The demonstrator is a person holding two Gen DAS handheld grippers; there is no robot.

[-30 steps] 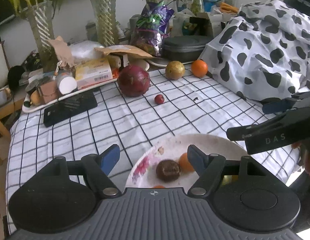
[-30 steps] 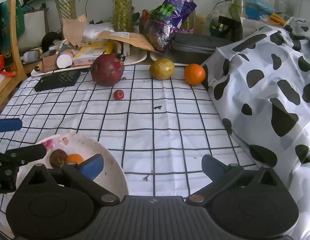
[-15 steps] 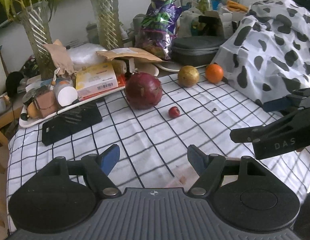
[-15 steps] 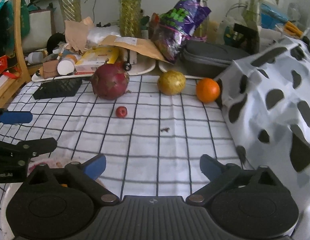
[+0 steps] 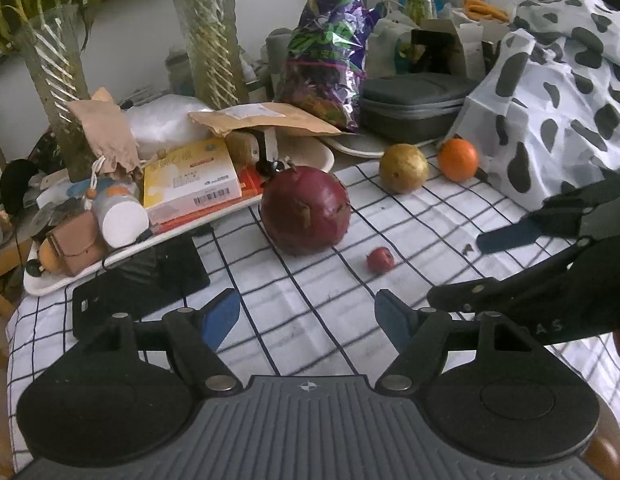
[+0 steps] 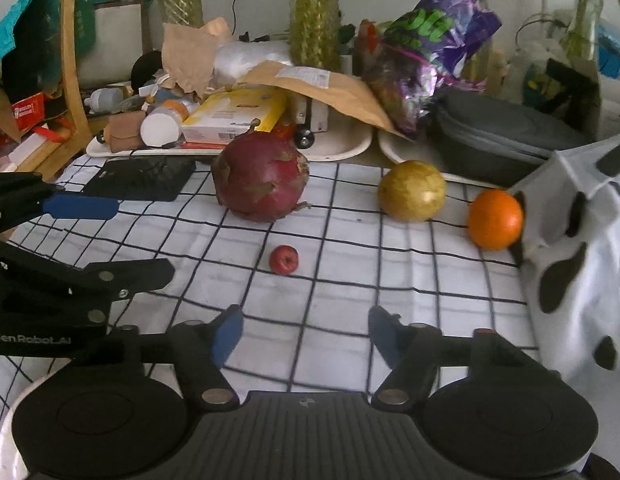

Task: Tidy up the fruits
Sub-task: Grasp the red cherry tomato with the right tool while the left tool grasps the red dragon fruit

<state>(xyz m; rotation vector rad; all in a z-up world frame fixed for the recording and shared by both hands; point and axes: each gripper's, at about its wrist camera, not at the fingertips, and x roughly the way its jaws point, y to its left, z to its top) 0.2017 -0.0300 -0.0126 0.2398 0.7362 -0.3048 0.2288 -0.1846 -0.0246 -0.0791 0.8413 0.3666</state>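
A: Where is the fruit?
B: A small red fruit (image 6: pixel 284 259) lies just before the dragon fruit (image 6: pixel 261 176); right gripper (image 6: pixel 305 335) closing, empty; left gripper (image 5: pixel 308 316) apart, empty.
A: Advice?
B: Straddle the small fruit; squeeze gently; it may roll.

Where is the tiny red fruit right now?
The tiny red fruit lies alone on the checked tablecloth, mid-picture in both wrist views, just in front of the big dragon fruit and ahead of both grippers.
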